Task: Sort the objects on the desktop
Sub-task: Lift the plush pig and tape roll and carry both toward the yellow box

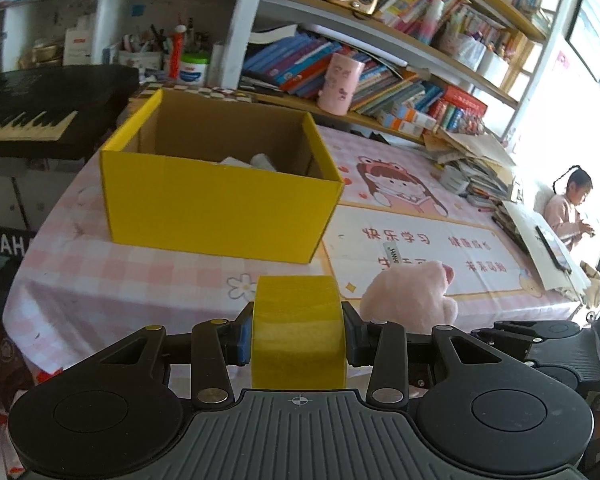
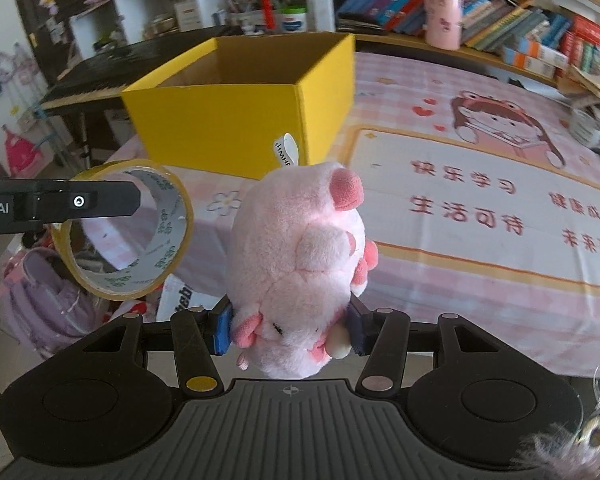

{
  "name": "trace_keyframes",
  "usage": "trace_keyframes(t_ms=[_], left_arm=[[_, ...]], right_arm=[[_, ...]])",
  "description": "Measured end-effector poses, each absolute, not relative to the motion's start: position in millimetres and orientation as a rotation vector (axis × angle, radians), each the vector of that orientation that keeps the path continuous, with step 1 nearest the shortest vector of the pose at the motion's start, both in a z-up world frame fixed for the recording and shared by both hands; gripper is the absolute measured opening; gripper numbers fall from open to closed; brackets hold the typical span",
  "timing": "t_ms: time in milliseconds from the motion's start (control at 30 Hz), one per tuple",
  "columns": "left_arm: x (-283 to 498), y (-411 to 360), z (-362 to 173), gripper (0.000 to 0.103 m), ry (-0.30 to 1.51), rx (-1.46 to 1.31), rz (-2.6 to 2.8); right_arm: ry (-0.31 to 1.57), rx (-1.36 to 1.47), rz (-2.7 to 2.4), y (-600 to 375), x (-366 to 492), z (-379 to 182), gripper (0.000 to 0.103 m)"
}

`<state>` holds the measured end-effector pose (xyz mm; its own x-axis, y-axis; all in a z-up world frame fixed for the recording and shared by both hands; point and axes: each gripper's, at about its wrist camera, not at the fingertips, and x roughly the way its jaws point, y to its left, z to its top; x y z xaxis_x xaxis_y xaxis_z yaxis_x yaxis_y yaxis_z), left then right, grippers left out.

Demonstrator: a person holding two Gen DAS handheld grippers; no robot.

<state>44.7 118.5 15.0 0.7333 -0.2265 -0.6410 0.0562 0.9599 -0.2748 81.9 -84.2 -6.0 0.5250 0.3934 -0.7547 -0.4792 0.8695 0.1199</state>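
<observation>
While the left gripper [image 1: 299, 334] points down over the near table edge, its two pads press on the flat sides of a yellow tape roll [image 1: 299, 330], which stands on edge between them, clear of the cloth. Beyond it the yellow box [image 1: 220, 204] sits open on the pink checked table [image 1: 72, 280], with something pale inside (too little shows to name it). A pink plush [image 1: 412, 300] shows just right of the roll, and the right gripper's black frame [image 1: 540, 332] beside it. From the right wrist, the right gripper [image 2: 290, 330] is closed on that plush [image 2: 296, 268], blue pads sunk into its sides, a white tag sticking up from its top. To the left the tape [image 2: 130, 230] hangs in the left gripper's finger [image 2: 60, 204], off the table edge. Behind both stands the box [image 2: 240, 112], apart from them, on the table [image 2: 460, 272].
</observation>
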Motion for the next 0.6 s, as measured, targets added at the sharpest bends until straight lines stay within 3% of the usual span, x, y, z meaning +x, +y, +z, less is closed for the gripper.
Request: trace_keyframes(t_ms=[600], left_arm=[[43, 144, 23, 0.04, 0.692, -0.259, -0.081]], right_arm=[[0.852, -0.161, 0.645, -47, 89, 1, 0.05]])
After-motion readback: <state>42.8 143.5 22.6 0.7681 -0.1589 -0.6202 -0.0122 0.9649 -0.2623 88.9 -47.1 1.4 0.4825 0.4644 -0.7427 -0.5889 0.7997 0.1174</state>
